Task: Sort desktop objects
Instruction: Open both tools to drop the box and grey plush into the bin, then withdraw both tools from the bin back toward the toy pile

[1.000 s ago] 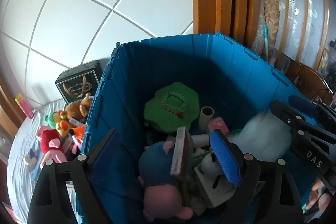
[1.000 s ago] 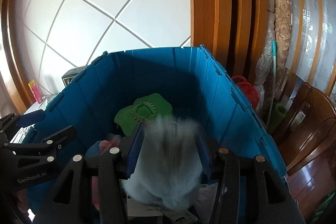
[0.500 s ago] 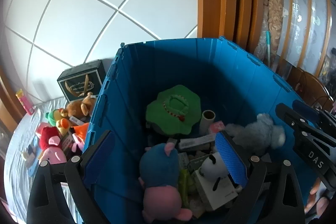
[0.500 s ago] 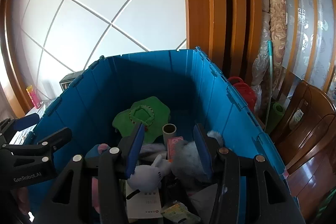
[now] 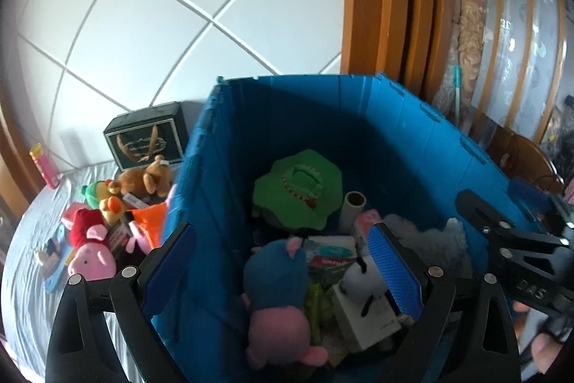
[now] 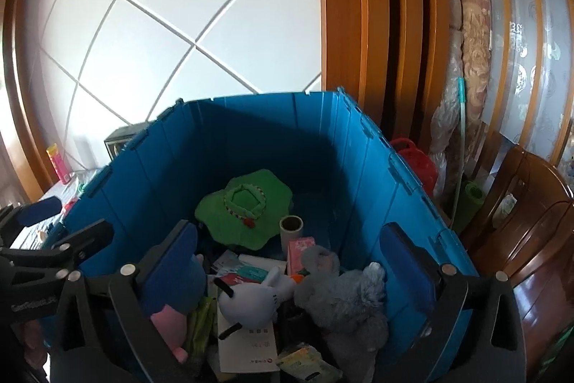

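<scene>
A blue crate [image 5: 412, 146] [image 6: 251, 139] holds a green plush hat [image 5: 297, 192] [image 6: 247, 210], a cardboard tube [image 6: 291, 228], a grey plush toy [image 6: 344, 297] [image 5: 434, 246], a white plush dog [image 6: 251, 300] [image 5: 358, 279], a blue-and-pink plush [image 5: 276, 307] and papers. My left gripper [image 5: 283, 271] is open and empty above the crate's left wall. My right gripper [image 6: 290, 268] is open and empty above the crate, over the grey plush. Each gripper shows at the edge of the other's view.
Left of the crate, several plush toys lie on a grey cloth: a pink pig [image 5: 91, 257], a brown bear [image 5: 147, 178], an orange one [image 5: 111, 203]. A dark box [image 5: 147, 135] stands behind them. Wooden chair [image 6: 531, 221] and red container [image 6: 416, 160] at right.
My right gripper opened and let the grey plush drop into the crate, where it now lies. My left gripper let go of a flat card and swung slightly left. Both jaws stand wider.
</scene>
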### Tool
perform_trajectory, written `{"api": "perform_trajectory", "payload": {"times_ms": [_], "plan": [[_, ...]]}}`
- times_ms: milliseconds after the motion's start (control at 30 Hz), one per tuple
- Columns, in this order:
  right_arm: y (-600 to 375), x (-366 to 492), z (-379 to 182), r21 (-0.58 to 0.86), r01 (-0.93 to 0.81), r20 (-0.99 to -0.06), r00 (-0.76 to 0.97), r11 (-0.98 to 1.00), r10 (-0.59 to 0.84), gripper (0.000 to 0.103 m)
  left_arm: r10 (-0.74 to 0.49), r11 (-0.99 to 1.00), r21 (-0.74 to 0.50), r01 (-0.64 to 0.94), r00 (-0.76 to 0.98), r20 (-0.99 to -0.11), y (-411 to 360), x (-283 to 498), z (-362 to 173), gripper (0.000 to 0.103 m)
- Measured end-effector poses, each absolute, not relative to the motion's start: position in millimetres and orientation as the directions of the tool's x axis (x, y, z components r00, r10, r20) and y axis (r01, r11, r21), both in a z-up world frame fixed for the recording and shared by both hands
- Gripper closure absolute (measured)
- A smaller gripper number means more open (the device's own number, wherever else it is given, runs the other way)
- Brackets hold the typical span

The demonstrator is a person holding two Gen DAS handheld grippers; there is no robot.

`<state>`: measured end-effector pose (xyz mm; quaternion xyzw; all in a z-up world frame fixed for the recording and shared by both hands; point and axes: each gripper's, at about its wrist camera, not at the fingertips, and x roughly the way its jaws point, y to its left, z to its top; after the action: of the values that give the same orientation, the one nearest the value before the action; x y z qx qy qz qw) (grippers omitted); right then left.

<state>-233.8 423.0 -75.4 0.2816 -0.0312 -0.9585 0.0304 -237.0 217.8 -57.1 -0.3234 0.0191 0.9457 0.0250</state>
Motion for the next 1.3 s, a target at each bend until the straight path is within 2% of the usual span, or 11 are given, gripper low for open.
{"api": "perform_trajectory", "payload": {"times_ms": [133, 200, 300, 467, 800, 1033, 1200, 1300], "plan": [[403, -226, -73, 0.098, 0.068, -0.535, -0.838, -0.993, -0.11, 0.0, 0.017, -1.0, 0.0, -0.02, -0.824, -0.566, 181, -209, -42, 0.005], [385, -219, -68, 0.094, 0.088, -0.523, -0.843, -0.992, -0.124, 0.0, 0.006, -1.0, -0.021, 0.006, -0.835, -0.549, 157, -195, -36, 0.001], [350, -207, -58, 0.103, 0.126, -0.492, -0.856, -0.987, -0.16, 0.0, -0.046, -0.997, -0.025, 0.07, -0.84, -0.541, 113, -176, -34, 0.001], [276, -189, -44, 0.111, 0.199, -0.455, -0.86, -0.974, -0.228, 0.0, -0.136, -0.983, -0.029, 0.184, -0.818, -0.558, 28, -148, -40, 0.001], [113, -156, -45, 0.111, 0.346, -0.419, -0.833, -0.931, -0.36, 0.0, -0.316, -0.931, 0.056, 0.361, -0.721, -0.617, -132, -103, -85, 0.001], [37, -146, -97, 0.119, 0.378, -0.544, -0.749, -0.918, -0.379, 0.0, -0.317, -0.921, 0.071, 0.383, -0.63, -0.709, -188, -101, -144, 0.001], [25, -161, -146, 0.108, 0.355, -0.666, -0.668, -0.929, -0.333, 0.0, -0.294, -0.915, 0.054, 0.399, -0.572, -0.766, -205, -115, -179, 0.001], [24, -178, -162, 0.102, 0.36, -0.699, -0.638, -0.928, -0.324, 0.0, -0.298, -0.908, 0.056, 0.416, -0.545, -0.784, -208, -123, -187, 0.001]]}}
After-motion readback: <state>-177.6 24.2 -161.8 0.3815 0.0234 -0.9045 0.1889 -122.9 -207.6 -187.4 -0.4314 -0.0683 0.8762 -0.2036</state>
